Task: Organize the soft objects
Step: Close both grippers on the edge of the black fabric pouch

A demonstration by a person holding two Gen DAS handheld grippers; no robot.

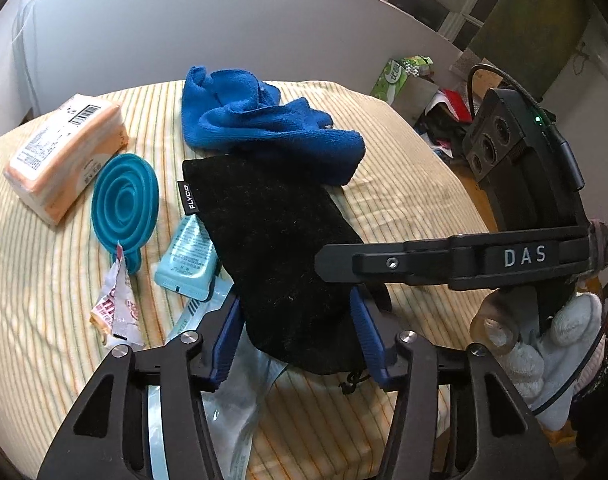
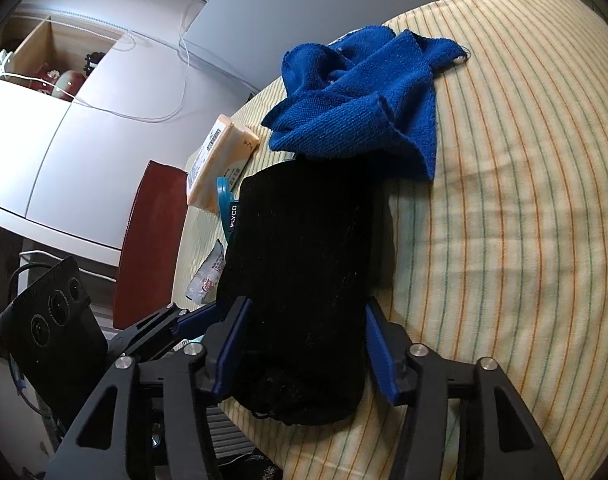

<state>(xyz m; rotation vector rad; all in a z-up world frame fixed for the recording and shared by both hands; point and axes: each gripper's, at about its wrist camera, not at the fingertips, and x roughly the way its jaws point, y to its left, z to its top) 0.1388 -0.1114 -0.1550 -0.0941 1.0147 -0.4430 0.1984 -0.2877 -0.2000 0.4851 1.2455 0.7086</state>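
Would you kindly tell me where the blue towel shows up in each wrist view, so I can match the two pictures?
Left wrist: blue towel lies upper centre, its near edge over the black FLYCO pouch.
Right wrist: blue towel lies upper centre-right, again overlapping the pouch's far end.
Shared landmark: the black FLYCO pouch, between the open fingers in both views.

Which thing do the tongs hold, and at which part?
Both tongs straddle the black pouch near its drawstring end; whether the pads grip it cannot be told.
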